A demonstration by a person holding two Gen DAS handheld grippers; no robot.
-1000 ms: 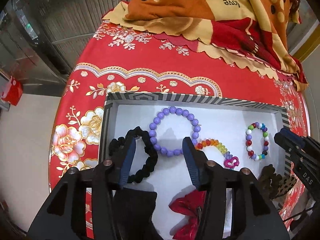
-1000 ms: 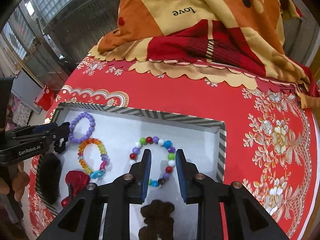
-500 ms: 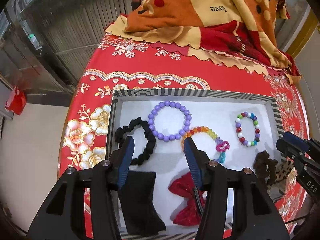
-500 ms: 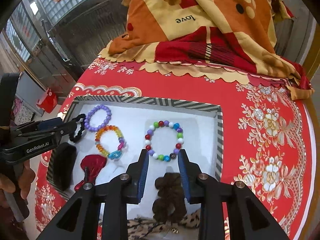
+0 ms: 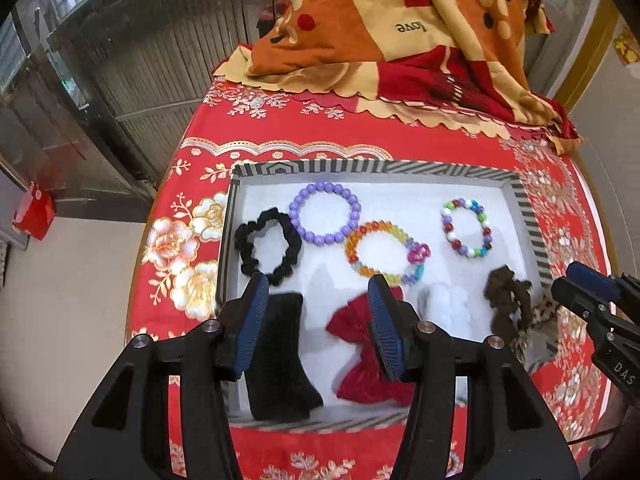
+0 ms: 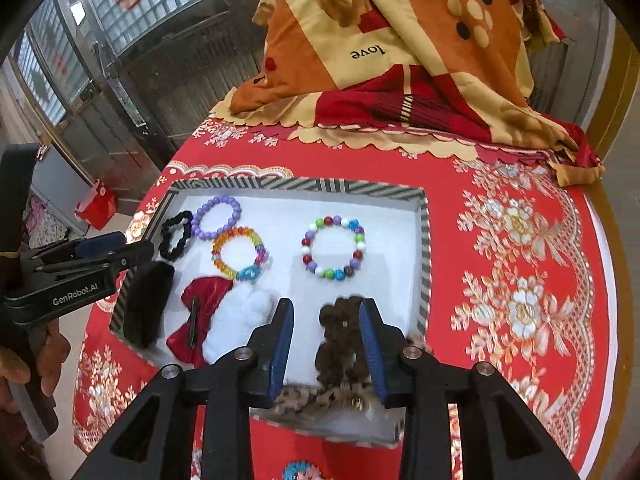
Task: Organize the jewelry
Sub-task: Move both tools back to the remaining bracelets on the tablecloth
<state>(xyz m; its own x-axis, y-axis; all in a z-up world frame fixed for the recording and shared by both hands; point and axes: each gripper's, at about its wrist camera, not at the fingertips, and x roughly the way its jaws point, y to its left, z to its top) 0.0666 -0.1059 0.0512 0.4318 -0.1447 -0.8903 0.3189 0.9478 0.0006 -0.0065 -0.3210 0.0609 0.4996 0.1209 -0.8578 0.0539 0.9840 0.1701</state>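
Both grippers hover above a striped tray (image 6: 425,240) of bracelets and hair ties. The left gripper (image 5: 318,320) is spread and empty; the right gripper (image 6: 326,344) has just been opening, nothing pinched. Likely risk — a low pass snagging the brown scrunchie (image 6: 340,340) directly below.

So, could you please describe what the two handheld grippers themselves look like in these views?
Both are black plastic frames with triangular cut-outs and silver pivot bolts. The left gripper and right gripper each carry two fingers faced with ribbed blue pads. Seen side-on from the right wrist view, the left one bears white lettering, "GenRobot.AI". No sleeve or cable shows clearly.
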